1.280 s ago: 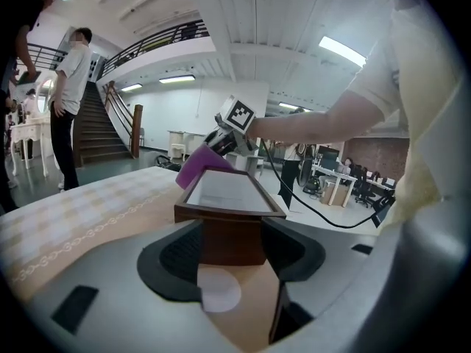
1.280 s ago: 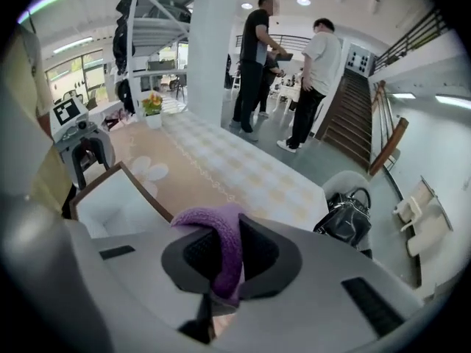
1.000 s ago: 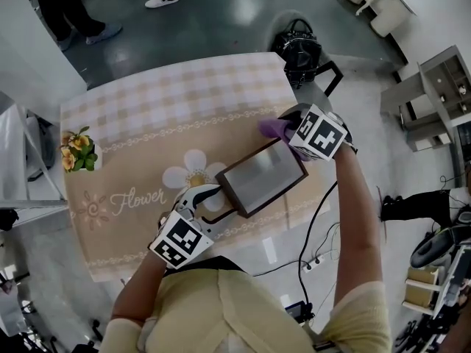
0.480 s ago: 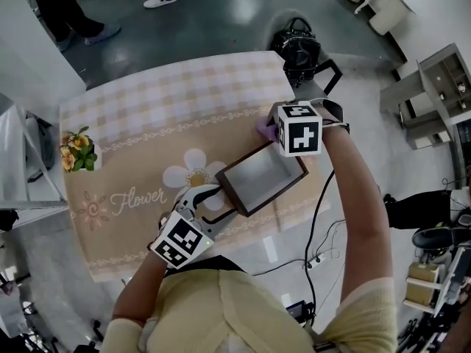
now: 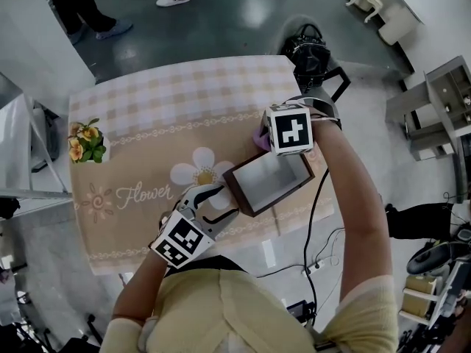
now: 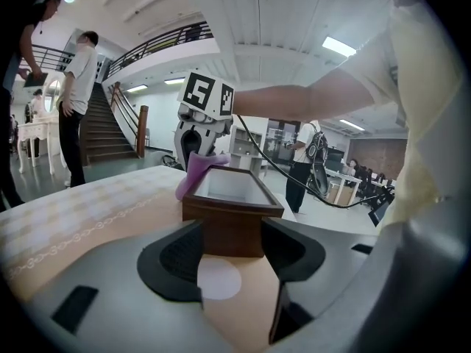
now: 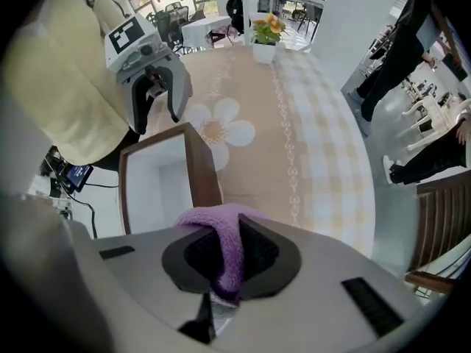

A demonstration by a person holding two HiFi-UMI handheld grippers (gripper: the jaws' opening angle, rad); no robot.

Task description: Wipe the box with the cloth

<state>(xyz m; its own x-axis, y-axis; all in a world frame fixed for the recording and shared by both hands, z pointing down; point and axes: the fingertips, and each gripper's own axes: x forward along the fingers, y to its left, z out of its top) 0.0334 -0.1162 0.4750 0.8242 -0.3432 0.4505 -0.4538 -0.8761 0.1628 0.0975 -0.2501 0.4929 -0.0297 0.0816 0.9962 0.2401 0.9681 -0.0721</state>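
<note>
The box (image 5: 268, 182) is parked on the table (image 5: 147, 116) near the edge, and it's gripped at one end by the left gripper (image 6: 229, 250), jaws closed against both sides. The purple cloth (image 7: 224, 226) is pinched tight in the right gripper (image 7: 224, 254) and held against the box's far rim.

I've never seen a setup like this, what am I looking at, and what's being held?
No robot: a person holds a two-jaw gripper in each hand; the patterned cubes are part of them. One picture comes from a head camera looking down, the other two from cameras on the grippers. On the table stand an open wooden box and a small flower pot. The left gripper clamps the box's near end; the right gripper pinches a purple cloth at its far rim.
</note>
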